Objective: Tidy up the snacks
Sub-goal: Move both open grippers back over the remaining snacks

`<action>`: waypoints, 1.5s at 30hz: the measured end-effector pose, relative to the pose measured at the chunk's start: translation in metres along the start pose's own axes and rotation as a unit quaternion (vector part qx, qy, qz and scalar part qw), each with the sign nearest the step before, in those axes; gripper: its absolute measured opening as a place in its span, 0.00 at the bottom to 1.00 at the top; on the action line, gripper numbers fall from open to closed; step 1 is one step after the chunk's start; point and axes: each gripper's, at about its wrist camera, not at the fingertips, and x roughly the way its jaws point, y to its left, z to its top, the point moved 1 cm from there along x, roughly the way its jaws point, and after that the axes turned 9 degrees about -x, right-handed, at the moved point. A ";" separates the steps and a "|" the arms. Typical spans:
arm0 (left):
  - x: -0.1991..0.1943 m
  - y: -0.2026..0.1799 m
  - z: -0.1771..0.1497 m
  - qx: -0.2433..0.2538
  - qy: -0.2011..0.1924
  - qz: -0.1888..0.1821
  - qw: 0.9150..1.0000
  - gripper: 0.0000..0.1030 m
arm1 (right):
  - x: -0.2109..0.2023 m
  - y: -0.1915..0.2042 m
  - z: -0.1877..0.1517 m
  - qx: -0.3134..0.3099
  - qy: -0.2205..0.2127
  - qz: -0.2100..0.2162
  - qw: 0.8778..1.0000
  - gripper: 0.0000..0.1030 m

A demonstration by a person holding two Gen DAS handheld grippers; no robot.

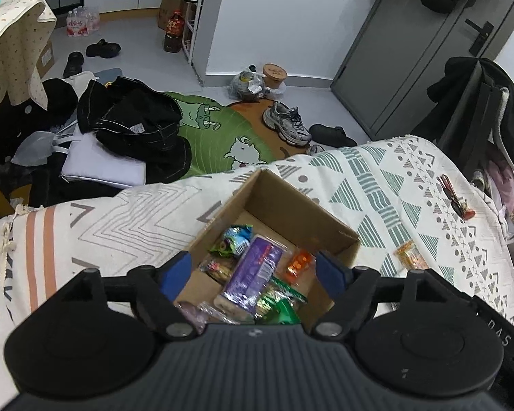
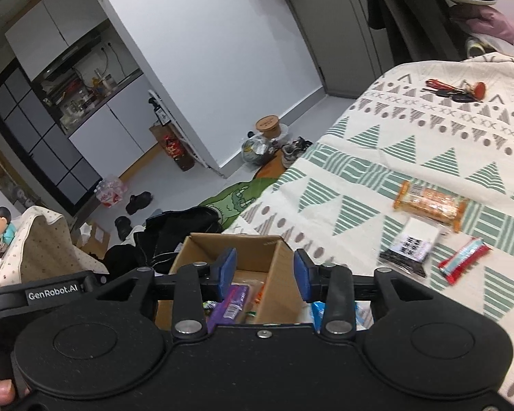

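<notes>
The left gripper [image 1: 253,270] hangs directly above an open cardboard box [image 1: 301,212] on the patterned bedspread [image 1: 377,178], its 2 blue-padded fingers spread wide and holding nothing. Between and just below those fingers, inside the box, lie a purple snack pack [image 1: 253,270], a small orange packet [image 1: 300,263] to its right, a green-and-blue wrapper [image 1: 234,239] ahead-left of it, and green packets [image 1: 277,303] nearest the gripper body. Off to the right of the left gripper, outside the box, an orange cracker pack [image 1: 409,255] rests on the cloth.

The right gripper [image 2: 264,272] sits over the near right corner of the same box [image 2: 257,250], jaws parted moderately with nothing between them; the purple pack [image 2: 231,303] shows below its left finger. To the right of this gripper, apart from the box, 3 snacks lie on the bedspread [image 2: 394,144]: the orange cracker pack [image 2: 428,203] farthest ahead, a black-and-white packet [image 2: 411,248] nearer, and a red-and-blue bar [image 2: 464,262] just right of that. A blue wrapper [image 2: 317,310] peeks out under the right finger. Keys [image 2: 455,92] lie far ahead-right.
</notes>
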 end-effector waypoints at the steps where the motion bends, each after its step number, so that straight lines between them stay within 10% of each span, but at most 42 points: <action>1: -0.001 -0.002 -0.002 0.002 0.000 -0.001 1.000 0.76 | -0.002 -0.002 -0.002 0.001 0.000 -0.003 1.000 0.42; 17: -0.007 -0.049 -0.050 0.033 0.001 -0.015 0.999 0.85 | -0.053 -0.056 -0.021 0.004 -0.034 -0.065 0.997 0.89; 45: 0.007 -0.129 -0.114 0.095 -0.001 -0.027 0.995 0.85 | -0.084 -0.165 -0.062 0.051 -0.037 -0.102 0.993 0.89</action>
